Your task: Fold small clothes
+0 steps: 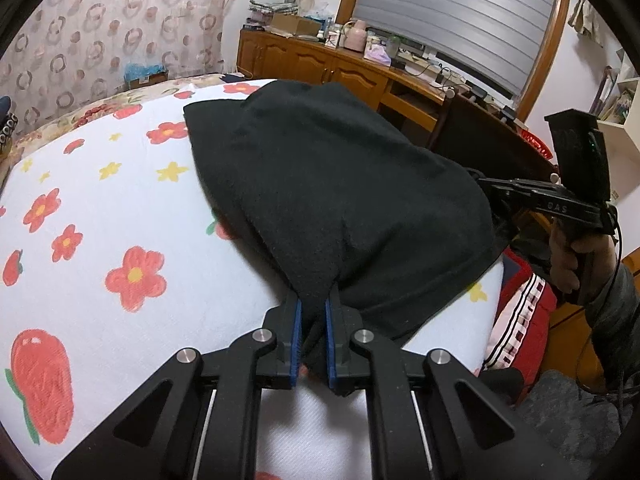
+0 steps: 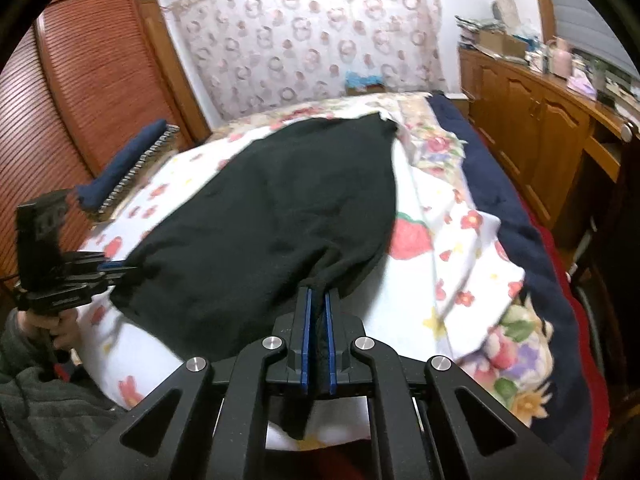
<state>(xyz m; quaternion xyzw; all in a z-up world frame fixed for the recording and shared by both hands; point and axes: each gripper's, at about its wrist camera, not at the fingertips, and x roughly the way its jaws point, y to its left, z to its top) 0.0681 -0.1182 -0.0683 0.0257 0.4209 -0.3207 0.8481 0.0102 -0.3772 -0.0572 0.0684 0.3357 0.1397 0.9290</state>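
Closest to the lens, your left gripper is pinching the near edge of the black garment between its blue pads. Your right gripper is clamping another near corner of that garment, which is lying spread over the flower-printed sheet on the bed. Beyond the garment, the left wrist view is showing a cluttered wooden cabinet and a grey roller blind. Only the right wrist view is showing a slatted wooden wardrobe left of the garment, and a navy blanket right of it.
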